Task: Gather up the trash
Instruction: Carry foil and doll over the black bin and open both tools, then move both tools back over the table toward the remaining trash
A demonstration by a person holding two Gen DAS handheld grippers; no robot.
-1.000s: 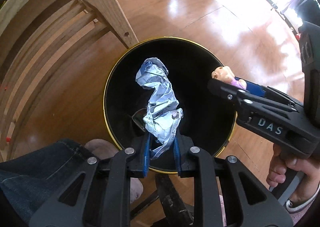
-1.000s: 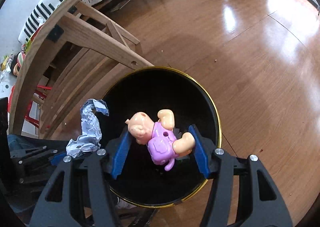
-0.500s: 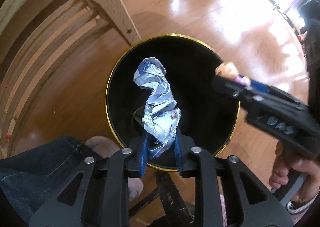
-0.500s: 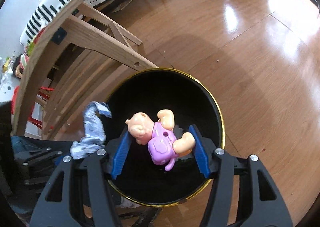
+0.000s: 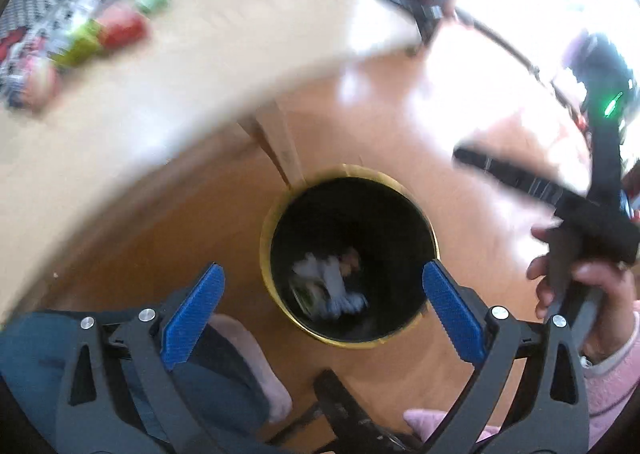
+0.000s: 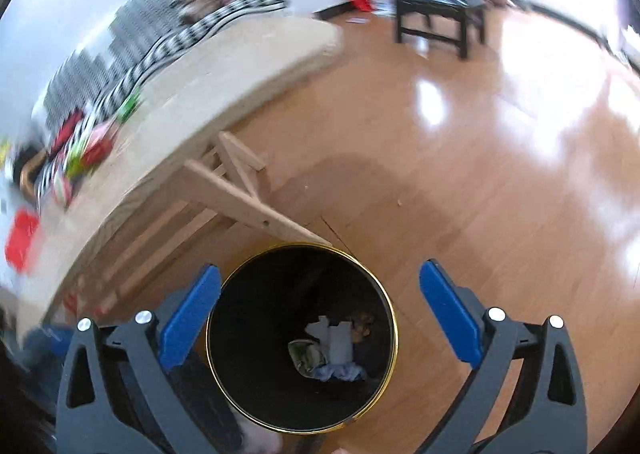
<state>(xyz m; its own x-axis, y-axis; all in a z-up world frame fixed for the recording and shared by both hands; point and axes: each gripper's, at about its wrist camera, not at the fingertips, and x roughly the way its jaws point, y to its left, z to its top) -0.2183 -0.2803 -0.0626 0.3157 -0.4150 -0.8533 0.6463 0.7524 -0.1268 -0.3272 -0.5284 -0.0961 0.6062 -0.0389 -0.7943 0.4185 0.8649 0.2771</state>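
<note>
Both grippers, left (image 5: 320,306) and right (image 6: 318,314), hang spread and empty above the gold-rimmed black bin (image 6: 394,318); crumpled paper (image 6: 338,342) (possibly a toy too) lies inside. Risk: a hasty swing clips the table (image 6: 248,66).

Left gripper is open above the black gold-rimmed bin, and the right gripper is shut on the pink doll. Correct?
Not quite. The right gripper is open too and holds nothing: the right wrist view shows its blue pads spread wide over the bin. A blurry heap that looks like the crumpled paper lies at the bottom. The left gripper is open above the bin, as you say.
</note>
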